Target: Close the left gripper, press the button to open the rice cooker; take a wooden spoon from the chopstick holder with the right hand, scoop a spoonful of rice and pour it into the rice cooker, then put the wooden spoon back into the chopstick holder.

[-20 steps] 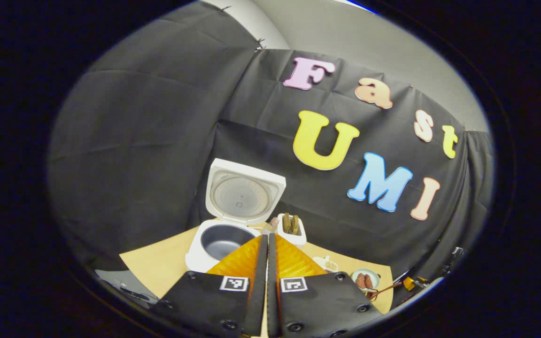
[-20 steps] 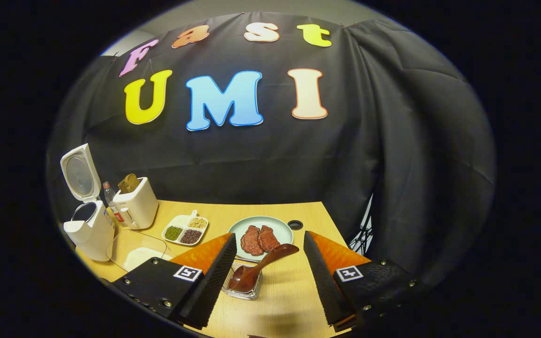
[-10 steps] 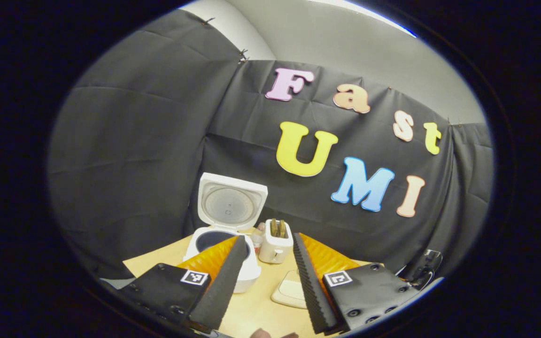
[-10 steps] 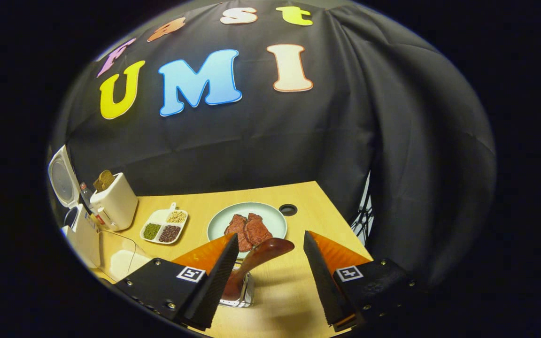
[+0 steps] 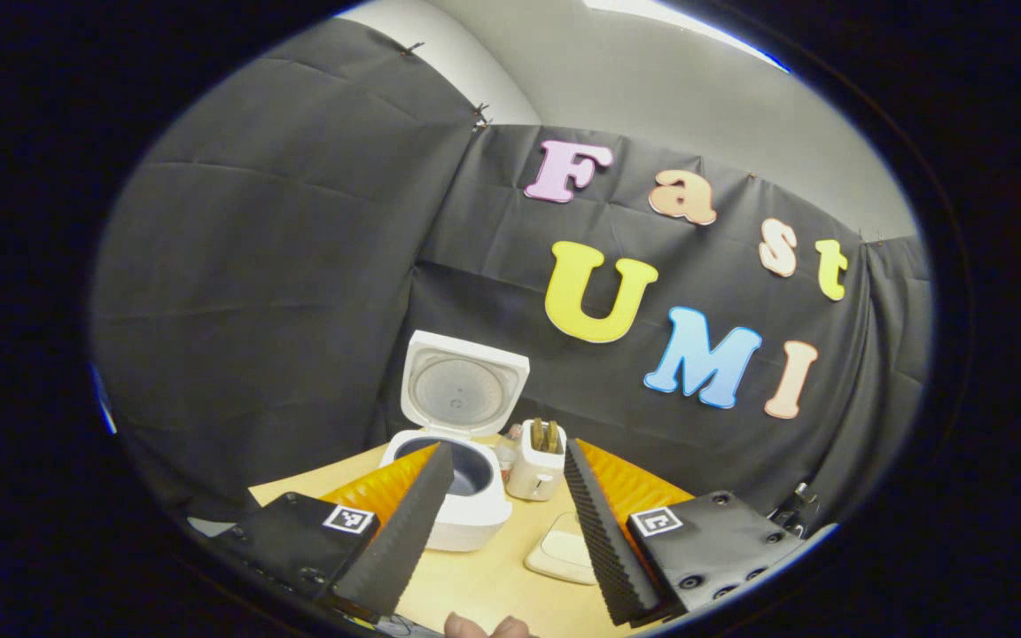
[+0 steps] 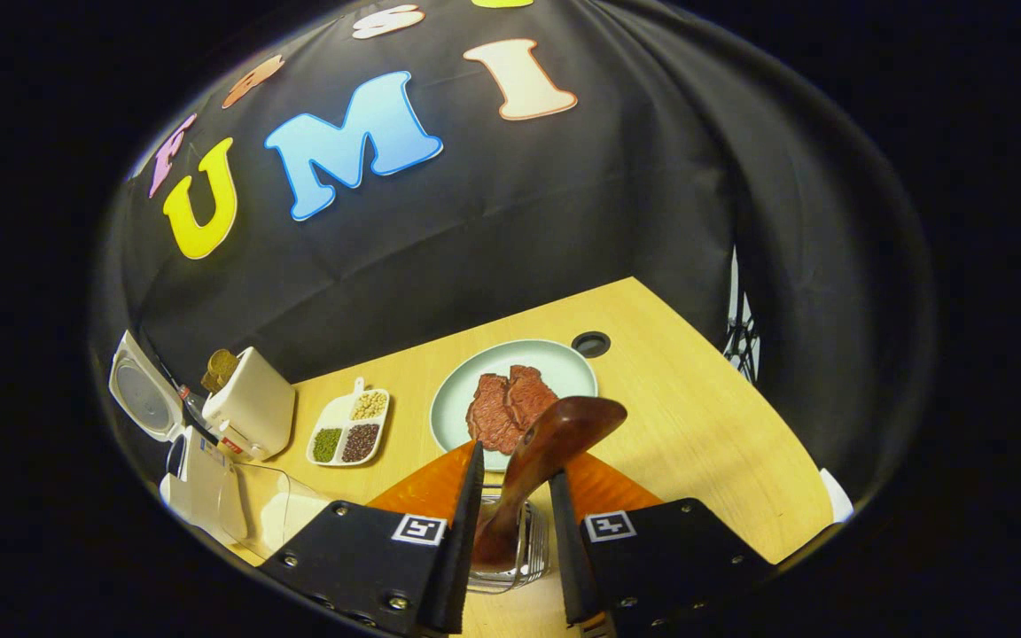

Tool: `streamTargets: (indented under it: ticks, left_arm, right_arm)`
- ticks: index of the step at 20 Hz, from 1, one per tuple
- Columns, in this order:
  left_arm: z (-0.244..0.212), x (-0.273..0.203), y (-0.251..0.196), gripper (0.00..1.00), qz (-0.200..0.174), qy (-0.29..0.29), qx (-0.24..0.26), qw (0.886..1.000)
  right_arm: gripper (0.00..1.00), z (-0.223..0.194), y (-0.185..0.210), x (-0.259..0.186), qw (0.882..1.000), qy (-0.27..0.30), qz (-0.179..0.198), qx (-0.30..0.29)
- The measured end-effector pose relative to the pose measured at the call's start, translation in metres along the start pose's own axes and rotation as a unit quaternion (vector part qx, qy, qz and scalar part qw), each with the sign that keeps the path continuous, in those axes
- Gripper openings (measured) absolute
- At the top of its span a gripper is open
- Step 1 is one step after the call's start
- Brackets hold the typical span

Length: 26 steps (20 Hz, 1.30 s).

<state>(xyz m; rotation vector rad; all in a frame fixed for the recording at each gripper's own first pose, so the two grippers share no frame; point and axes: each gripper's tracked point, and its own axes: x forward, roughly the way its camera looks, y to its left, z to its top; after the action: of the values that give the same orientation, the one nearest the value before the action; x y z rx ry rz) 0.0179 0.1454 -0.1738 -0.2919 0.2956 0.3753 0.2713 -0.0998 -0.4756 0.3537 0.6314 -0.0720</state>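
Hidden or cut off: in the right gripper view the lower end of the wooden spoon point(image 6: 546, 452) sits inside the chopstick holder point(image 6: 510, 554), a clear ribbed container partly covered by the gripper fingers; its base cannot be made out.
Hard to make out: whether both fingers press on the spoon handle cannot be told; the left finger lies against or just beside it, the right finger close beside it.
Right gripper point(image 6: 510, 496): fingers drawn close around the spoon handle, a narrow gap between them.
Wooden spoon: stands tilted between the right gripper's fingers, its broad end rising ahead of and above the fingertips.
Plate point(image 6: 564, 368): ahead of the right gripper, behind the spoon, carrying two brown pieces.
Divided dish point(image 6: 338, 416): ahead and to the left of the right gripper.
Left gripper point(image 5: 502, 492): fingers spread wide apart, nothing between them.
Rice cooker point(image 5: 462, 496): just ahead of the left gripper, partly behind its left finger, lid point(image 5: 466, 385) standing upright and open.
Toaster point(image 5: 539, 465): ahead, between the left gripper's fingertips, beside the cooker.
Table point(image 5: 493, 580): below both grippers.
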Motion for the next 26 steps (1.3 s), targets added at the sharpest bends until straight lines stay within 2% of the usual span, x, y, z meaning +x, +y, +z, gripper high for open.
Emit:
streamTargets:
  ticks: [1,2,3,5,6,11,12,18,24,25,26]
  left_arm:
    - [-0.001,-0.003,0.001,0.96,0.001,0.002,0.0,1.0]
    - [-0.003,-0.007,0.003,0.96,0.002,0.003,-0.001,1.0]
    - [-0.004,-0.007,0.003,0.83,0.003,0.003,-0.001,1.0]
    - [-0.007,-0.014,0.006,0.83,0.007,0.007,-0.002,1.0]
    - [-0.006,-0.016,0.007,0.83,0.008,0.006,-0.004,1.0]
    - [0.002,-0.029,0.011,0.83,0.008,-0.007,-0.008,1.0]
    - [0.002,-0.032,0.012,0.96,0.006,-0.008,-0.009,1.0]
    - [0.005,-0.048,0.027,0.96,-0.009,-0.023,-0.023,0.999]
    - [0.013,-0.059,0.061,0.96,-0.038,-0.038,-0.042,0.998]
    - [0.012,-0.062,0.064,0.89,-0.05,-0.034,-0.043,0.997]
    - [0.009,-0.062,0.067,0.89,-0.06,-0.028,-0.043,0.997]
  right_arm:
    - [0.42,-0.009,0.004,-0.01,1.0,0.004,0.004,0.016]
    - [0.18,-0.002,0.006,0.0,0.999,0.009,0.014,0.029]
    - [0.18,-0.002,0.01,0.0,0.999,0.011,0.025,0.039]
    - [0.18,-0.002,0.009,-0.001,0.998,0.015,0.025,0.05]
    - [0.11,-0.002,0.012,-0.003,0.998,0.015,0.028,0.053]
    - [0.1,0.012,0.02,-0.03,0.998,0.001,0.033,0.046]
    - [0.11,0.016,0.022,-0.037,0.998,-0.006,0.034,0.046]
    - [0.11,0.046,0.057,-0.081,0.998,-0.034,0.054,-0.004]
    - [0.1,0.056,0.118,-0.13,0.995,-0.049,0.077,-0.028]
    - [0.1,0.056,0.13,-0.139,0.995,-0.051,0.077,-0.036]
    - [0.1,0.055,0.144,-0.147,0.995,-0.054,0.078,-0.043]
